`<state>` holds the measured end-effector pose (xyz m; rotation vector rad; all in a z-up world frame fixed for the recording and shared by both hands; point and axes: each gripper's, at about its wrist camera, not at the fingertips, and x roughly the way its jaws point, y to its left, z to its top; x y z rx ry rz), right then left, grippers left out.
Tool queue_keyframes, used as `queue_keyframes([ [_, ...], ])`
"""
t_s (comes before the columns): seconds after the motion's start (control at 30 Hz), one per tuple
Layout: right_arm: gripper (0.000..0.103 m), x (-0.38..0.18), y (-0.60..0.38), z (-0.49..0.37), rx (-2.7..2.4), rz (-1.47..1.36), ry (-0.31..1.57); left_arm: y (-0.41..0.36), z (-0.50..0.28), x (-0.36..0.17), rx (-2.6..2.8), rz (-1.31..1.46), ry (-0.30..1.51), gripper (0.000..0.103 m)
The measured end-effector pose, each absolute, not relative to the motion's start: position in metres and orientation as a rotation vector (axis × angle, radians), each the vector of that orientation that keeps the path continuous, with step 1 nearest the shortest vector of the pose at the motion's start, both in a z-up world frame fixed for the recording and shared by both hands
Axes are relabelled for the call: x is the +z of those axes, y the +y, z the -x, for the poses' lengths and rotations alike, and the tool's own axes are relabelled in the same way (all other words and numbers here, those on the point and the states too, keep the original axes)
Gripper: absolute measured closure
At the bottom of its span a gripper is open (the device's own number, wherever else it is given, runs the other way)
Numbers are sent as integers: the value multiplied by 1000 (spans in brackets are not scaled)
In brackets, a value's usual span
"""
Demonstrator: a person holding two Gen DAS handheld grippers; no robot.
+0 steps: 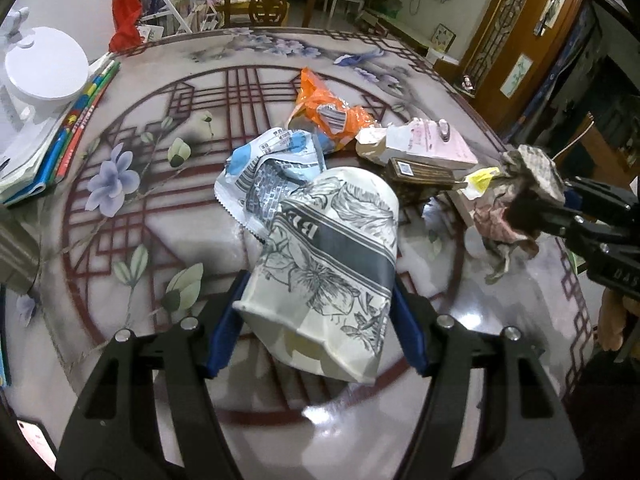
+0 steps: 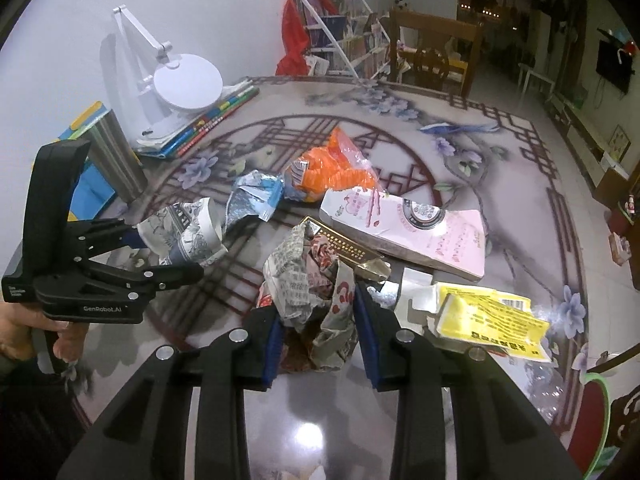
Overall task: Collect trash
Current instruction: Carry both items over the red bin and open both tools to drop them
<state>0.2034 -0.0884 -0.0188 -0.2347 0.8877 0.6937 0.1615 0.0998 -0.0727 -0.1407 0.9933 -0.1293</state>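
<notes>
My left gripper (image 1: 316, 300) is shut on a crushed paper cup (image 1: 332, 264) with a grey floral print, held above the table; it also shows in the right wrist view (image 2: 188, 236). My right gripper (image 2: 318, 320) is shut on a crumpled printed paper wrapper (image 2: 312, 280), which also shows in the left wrist view (image 1: 524, 196). More trash lies on the table: a blue and white wrapper (image 1: 268, 168), an orange wrapper (image 1: 328, 112), a pink carton (image 2: 408, 228), a dark gold-edged box (image 2: 344, 244) and a yellow wrapper (image 2: 488, 316).
The round table (image 1: 132, 208) has a red lattice and flower pattern. A white desk lamp (image 2: 176, 80) stands on a stack of books (image 2: 200, 128) at the far left, next to a steel tumbler (image 2: 114, 160). A wooden chair (image 2: 436, 48) stands behind the table.
</notes>
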Motion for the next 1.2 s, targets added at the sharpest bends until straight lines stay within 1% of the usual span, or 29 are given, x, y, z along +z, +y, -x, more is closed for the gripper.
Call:
queue_keyframes([
  [0.27, 72, 1, -113, -182, 680, 216, 832, 87, -140, -57, -139, 135, 967, 39],
  [0.57, 72, 20, -171, -166, 617, 180, 785, 33, -134, -22, -224, 94, 920, 39],
  [0.8, 72, 28, -237, -165, 529, 123, 775, -39, -153, 2, -334, 58, 896, 39],
  [1.2, 72, 32, -377, -166, 318, 26, 776, -166, -188, 10, -530, 8, 896, 39],
])
